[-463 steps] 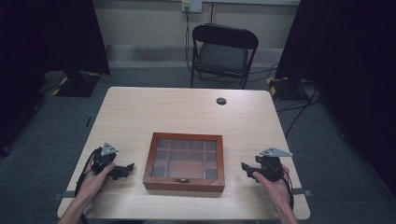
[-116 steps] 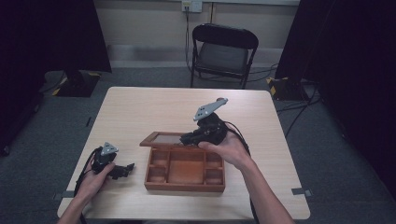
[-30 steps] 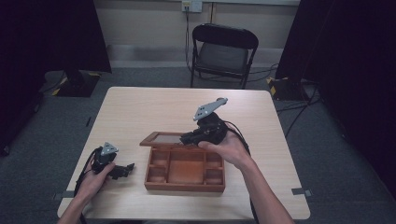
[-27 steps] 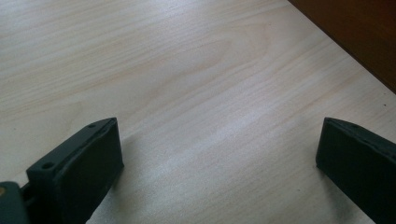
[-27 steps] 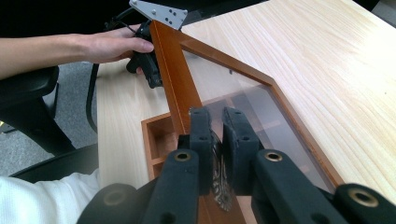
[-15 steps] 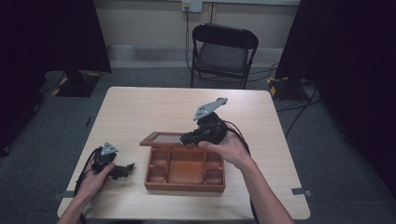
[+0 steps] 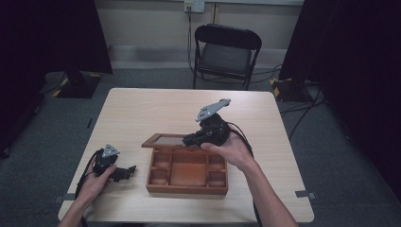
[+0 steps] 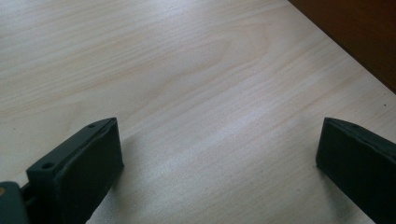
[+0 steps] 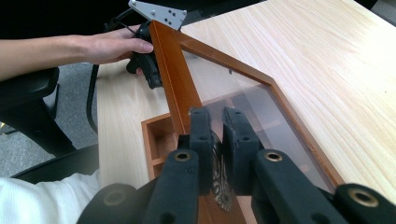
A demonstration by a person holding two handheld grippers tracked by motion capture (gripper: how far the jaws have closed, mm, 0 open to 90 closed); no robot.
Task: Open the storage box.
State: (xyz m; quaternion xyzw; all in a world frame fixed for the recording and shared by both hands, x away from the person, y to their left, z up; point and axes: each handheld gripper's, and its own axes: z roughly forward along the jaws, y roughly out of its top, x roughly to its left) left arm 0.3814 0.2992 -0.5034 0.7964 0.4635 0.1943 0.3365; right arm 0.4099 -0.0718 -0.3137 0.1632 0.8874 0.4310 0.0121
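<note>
Comparing with fifteen seconds back, I see the wooden box at the table's 6 o'clock edge is no longer shut. Its glass lid now stands swung up toward 12 o'clock. Over the last few seconds nothing has shifted, so I judge the opening is essentially done and the lid is only being held there.

My right gripper is clenched on the metal clasp at the lid's free edge. My left gripper rests on the table at 8 o'clock, just beside the box, with its jaws spread wide and nothing between them.

Counted by size: one table, one folding chair beyond it at 12 o'clock, one box, one lid, two grippers, one clasp. I cannot count the box's compartments reliably.
</note>
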